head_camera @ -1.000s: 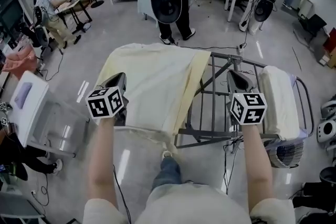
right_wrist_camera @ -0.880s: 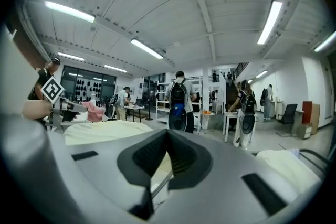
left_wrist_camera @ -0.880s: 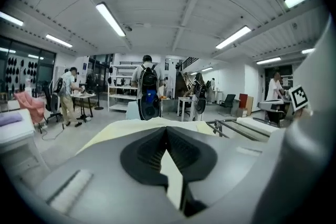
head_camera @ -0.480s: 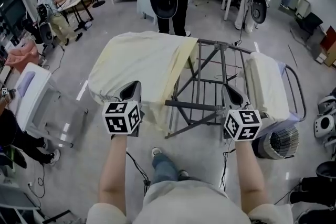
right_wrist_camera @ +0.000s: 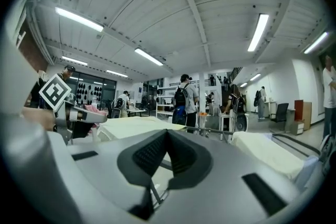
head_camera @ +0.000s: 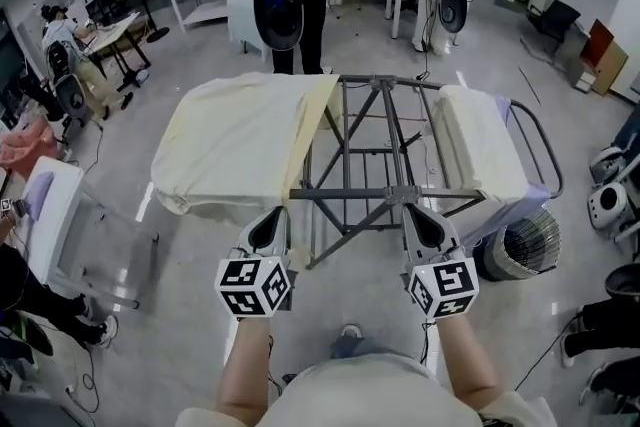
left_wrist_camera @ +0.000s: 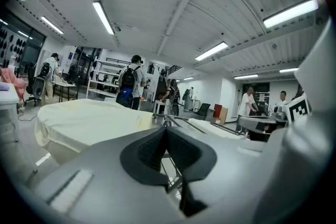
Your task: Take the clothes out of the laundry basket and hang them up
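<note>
Near 6 o'clock of the drying rack (head_camera: 350,194), left claw (head_camera: 272,225) and right claw (head_camera: 425,223) are both closed and empty; bumping the rack could slide the sheet (head_camera: 235,140) off.

No legible text anywhere; only black-and-white square markers on the left cube (head_camera: 254,286) and right cube (head_camera: 443,287).

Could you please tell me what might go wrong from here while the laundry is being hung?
The laundry basket sits partly under the right wing of the rack, so reaching in could knock the white cloth draped above it. The yellow sheet hangs far over the left wing's edge and might slide off if the rack is bumped.
</note>
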{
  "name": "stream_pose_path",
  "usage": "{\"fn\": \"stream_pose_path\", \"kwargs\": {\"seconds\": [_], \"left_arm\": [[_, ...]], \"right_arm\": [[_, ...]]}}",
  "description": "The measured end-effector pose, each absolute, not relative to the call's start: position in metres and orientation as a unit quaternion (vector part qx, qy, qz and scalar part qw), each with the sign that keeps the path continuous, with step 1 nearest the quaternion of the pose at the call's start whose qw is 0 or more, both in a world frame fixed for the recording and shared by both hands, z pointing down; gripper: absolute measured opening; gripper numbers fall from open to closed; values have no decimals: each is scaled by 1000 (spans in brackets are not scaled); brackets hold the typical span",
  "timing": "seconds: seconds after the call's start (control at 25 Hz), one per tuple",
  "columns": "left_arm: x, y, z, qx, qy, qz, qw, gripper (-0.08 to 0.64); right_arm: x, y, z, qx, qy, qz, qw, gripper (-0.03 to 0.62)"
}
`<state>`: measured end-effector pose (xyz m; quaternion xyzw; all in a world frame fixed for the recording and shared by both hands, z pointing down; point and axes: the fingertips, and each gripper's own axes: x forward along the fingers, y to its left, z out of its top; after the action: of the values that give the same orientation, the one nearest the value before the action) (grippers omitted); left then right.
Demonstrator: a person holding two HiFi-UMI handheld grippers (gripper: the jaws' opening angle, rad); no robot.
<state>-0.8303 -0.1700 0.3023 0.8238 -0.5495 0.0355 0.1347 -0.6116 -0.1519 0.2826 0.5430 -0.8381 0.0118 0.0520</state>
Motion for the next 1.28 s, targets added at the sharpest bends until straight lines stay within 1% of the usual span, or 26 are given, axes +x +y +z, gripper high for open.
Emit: {"fn": "stream_pose_path", "kwargs": {"seconds": [0.24, 0.52, 0.64, 0.88, 1.28], "left_arm": [[-802, -113, 313, 849, -510, 30, 137, 11], [-780, -17, 329, 865, -479, 43, 145, 11], [-781, 21, 329, 865, -480, 46, 136, 11], [-784, 89, 333, 867, -475, 42, 143, 11], [-788, 151, 340, 874, -460, 41, 151, 11]], "right_arm": [[-598, -84, 292, 571, -819, 22, 39, 2], [-588, 16, 298, 591, -805, 26, 37, 2], [-587, 57, 297, 593, -804, 25, 37, 2], [-589, 125, 303, 595, -802, 24, 45, 2], [-594, 180, 300, 604, -796, 20, 31, 2]]}}
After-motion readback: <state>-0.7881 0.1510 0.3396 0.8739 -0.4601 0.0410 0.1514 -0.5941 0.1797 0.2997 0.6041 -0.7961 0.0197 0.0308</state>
